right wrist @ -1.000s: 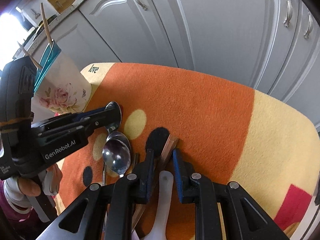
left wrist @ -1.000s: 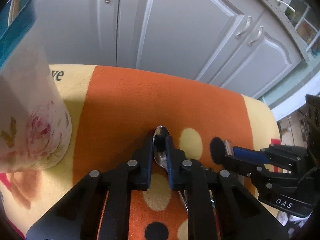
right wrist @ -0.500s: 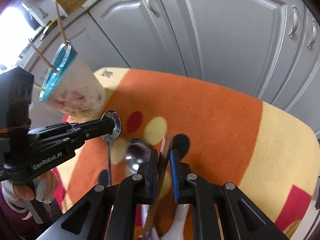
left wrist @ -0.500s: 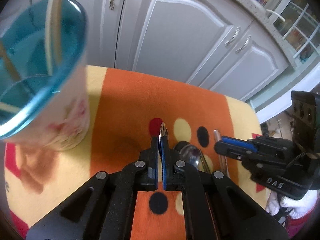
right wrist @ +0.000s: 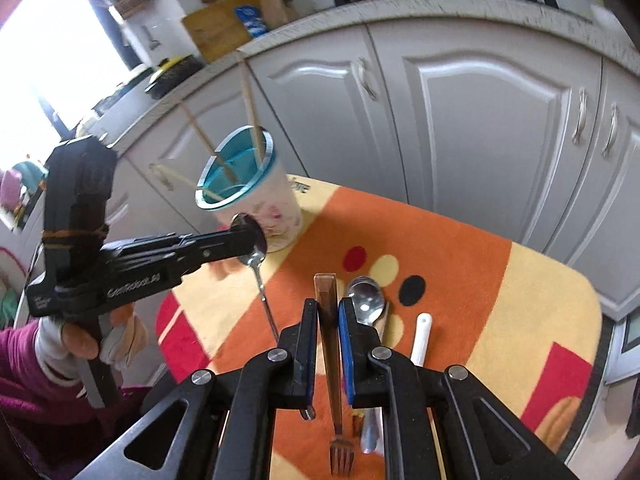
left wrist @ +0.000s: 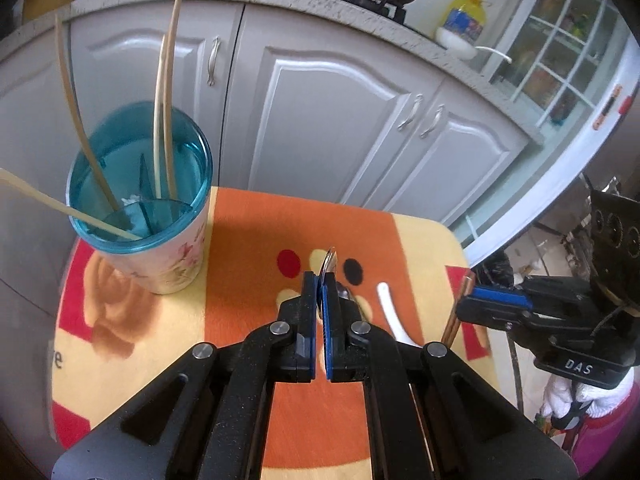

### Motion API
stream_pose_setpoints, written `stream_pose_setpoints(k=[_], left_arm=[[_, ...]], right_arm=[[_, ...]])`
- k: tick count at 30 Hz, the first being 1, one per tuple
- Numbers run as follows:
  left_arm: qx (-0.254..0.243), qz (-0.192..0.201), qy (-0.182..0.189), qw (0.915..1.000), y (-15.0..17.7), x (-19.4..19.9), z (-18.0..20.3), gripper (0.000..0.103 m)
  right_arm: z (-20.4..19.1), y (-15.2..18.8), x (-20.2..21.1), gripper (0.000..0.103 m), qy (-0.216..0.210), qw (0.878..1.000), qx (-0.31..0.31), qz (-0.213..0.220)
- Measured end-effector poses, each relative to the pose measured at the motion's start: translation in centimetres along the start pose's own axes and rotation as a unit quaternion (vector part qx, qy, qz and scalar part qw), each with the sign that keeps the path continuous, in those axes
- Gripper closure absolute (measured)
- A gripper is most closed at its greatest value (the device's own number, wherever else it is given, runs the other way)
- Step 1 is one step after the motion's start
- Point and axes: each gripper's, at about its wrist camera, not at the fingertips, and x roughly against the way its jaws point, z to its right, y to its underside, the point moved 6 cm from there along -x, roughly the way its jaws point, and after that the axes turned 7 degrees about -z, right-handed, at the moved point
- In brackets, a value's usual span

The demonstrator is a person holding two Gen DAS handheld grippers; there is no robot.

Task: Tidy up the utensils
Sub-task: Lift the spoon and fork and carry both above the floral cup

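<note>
Both grippers lifted off mat w/ loads since earlier: L gripper (left wrist: 319, 280) clamped on spoon (right wrist: 249, 236), R gripper (right wrist: 328, 312) closed on fork (right wrist: 334, 376). Cup (left wrist: 140, 196) rear-left. Best: keep handles vertical, drop in one at a time

Black grippers, blue-padded fingers (right wrist: 346, 344); magenta sleeve (right wrist: 24, 364); white gloves.

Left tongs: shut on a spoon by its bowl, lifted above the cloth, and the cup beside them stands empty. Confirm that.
One thing is wrong: the cup is not empty; the left wrist view shows several wooden sticks standing in it. The left tongs are indeed shut on the spoon by its bowl, above the cloth.
</note>
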Motion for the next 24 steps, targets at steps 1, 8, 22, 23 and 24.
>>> stream_pose_setpoints(k=[1,8,22,23,24], left_arm=[[-0.003,0.003,0.000,1.0000,0.1,0.5,0.2,0.102],[-0.011,0.028,0.001,0.9995,0.2,3.9,0.7,0.102],[0.007,0.097,-0.030,0.9948,-3.7,11.7,-2.6,0.102],[0.009,0.102,-0.034,0.9942,-4.1,12.3,-3.0,0.102],[0.012,0.105,-0.037,0.9937,-4.4,12.8,-3.4,0.102]], right_arm=[[-0.5,0.4,0.6,0.093,0.002,1.000,0.004,0.003],[-2.1,1.8,3.5,0.093,0.014,0.999,0.016,0.025],[-6.3,-2.7,6.1,0.093,0.017,0.995,0.069,0.064],[-6.6,-3.2,6.2,0.093,0.016,0.995,0.073,0.066],[-7.0,-3.8,6.4,0.093,0.015,0.994,0.079,0.069]])
